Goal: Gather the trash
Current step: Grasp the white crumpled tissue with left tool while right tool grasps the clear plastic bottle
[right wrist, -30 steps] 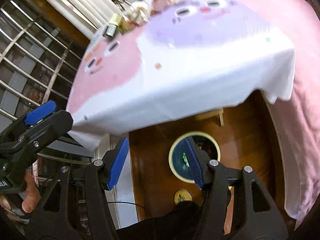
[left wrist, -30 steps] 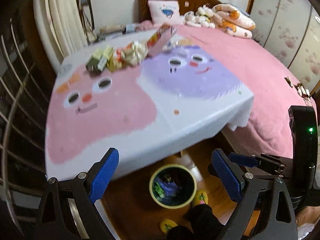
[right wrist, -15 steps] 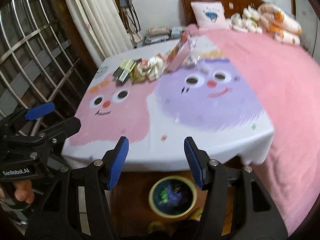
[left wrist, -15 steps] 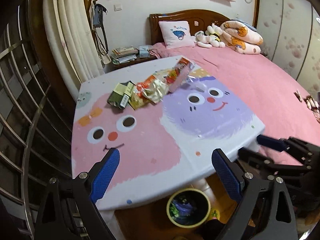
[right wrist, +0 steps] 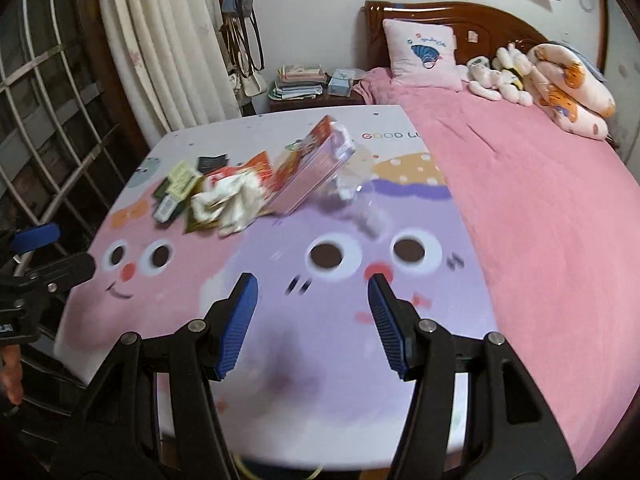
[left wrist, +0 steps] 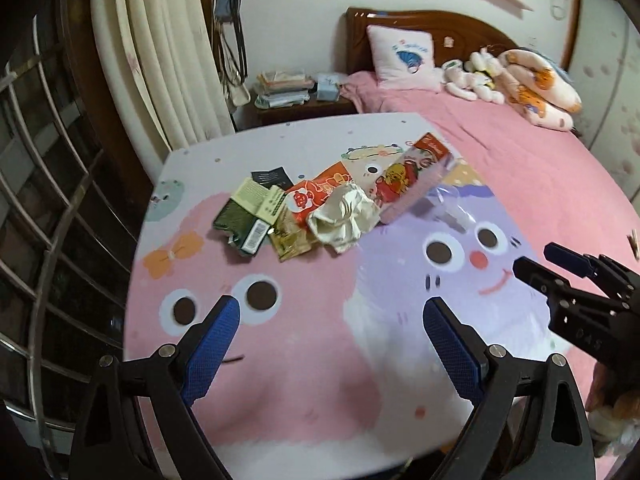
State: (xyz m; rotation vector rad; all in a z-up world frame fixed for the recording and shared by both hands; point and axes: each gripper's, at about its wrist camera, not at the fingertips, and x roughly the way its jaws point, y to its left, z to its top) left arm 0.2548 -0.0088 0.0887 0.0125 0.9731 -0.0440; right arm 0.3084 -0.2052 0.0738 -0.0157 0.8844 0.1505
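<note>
Several crinkled wrappers (left wrist: 340,216), flat cartons (left wrist: 250,216)

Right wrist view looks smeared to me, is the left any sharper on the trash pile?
Left wrist view: yes, the trash pile is crisp, print on the wrappers visible; only fisheye bending at the edges. Right wrist view: motion blur smears the tablecloth faces and the clear plastic wrap, though the open tongs stay sharp. No harsh glare in either.

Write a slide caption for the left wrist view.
Open blue-padded left tongs hover over the cartoon-print tablecloth, facing a pile of crumpled snack wrappers; the right tongs reach in alongside.
</note>
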